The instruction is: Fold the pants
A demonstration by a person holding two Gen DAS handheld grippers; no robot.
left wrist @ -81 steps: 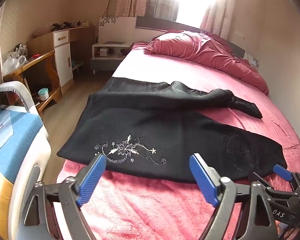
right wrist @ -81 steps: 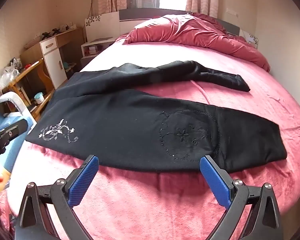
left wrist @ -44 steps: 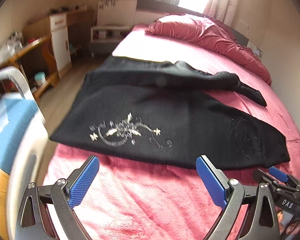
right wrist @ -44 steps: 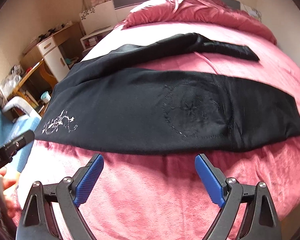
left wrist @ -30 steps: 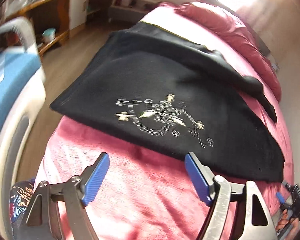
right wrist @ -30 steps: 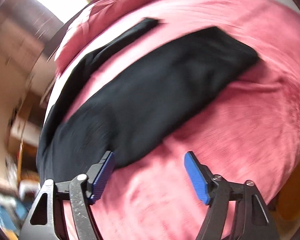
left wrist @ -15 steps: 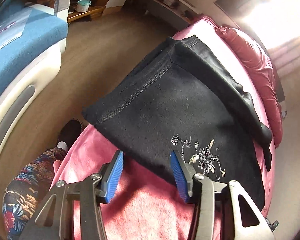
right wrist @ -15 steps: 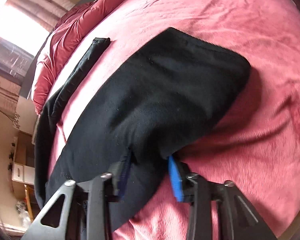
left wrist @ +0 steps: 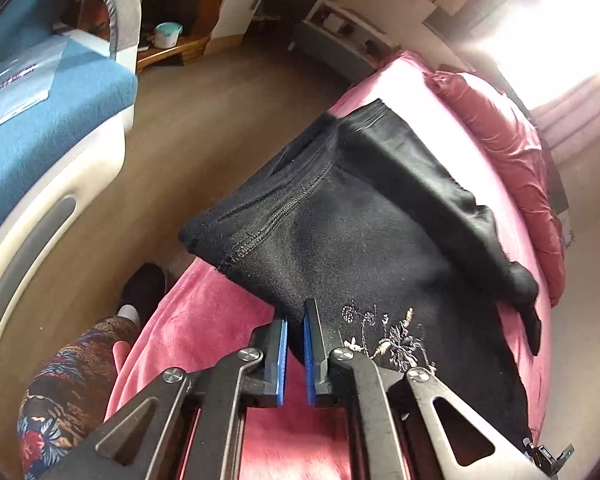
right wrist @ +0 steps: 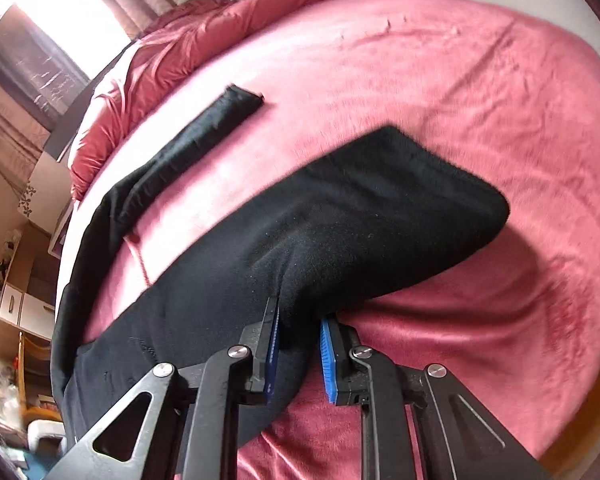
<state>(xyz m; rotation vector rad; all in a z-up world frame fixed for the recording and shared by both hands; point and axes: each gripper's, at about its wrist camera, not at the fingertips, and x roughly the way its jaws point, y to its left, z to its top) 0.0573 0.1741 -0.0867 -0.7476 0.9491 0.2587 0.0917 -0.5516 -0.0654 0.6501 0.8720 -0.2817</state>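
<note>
Black pants (left wrist: 364,248) lie spread across a pink bed (left wrist: 204,332), with white floral embroidery (left wrist: 388,344) near the waist. My left gripper (left wrist: 295,320) is shut on the near edge of the pants by the waistband (left wrist: 260,216). My right gripper (right wrist: 298,328) is shut on the near edge of the lower leg (right wrist: 380,216), whose cuff end lifts off the bed. The other leg (right wrist: 204,136) lies flat farther back.
A crumpled pink duvet (left wrist: 512,140) lies at the head of the bed. A blue and white chair (left wrist: 48,120) stands left of the bed across wooden floor (left wrist: 172,128). The person's patterned leg (left wrist: 68,380) shows beside the bed. A wooden desk (left wrist: 180,20) stands beyond.
Both grippers moved down to the near edge of the pants and closed on it, left at the waist, right at the lower leg. The cuff end has risen slightly.
</note>
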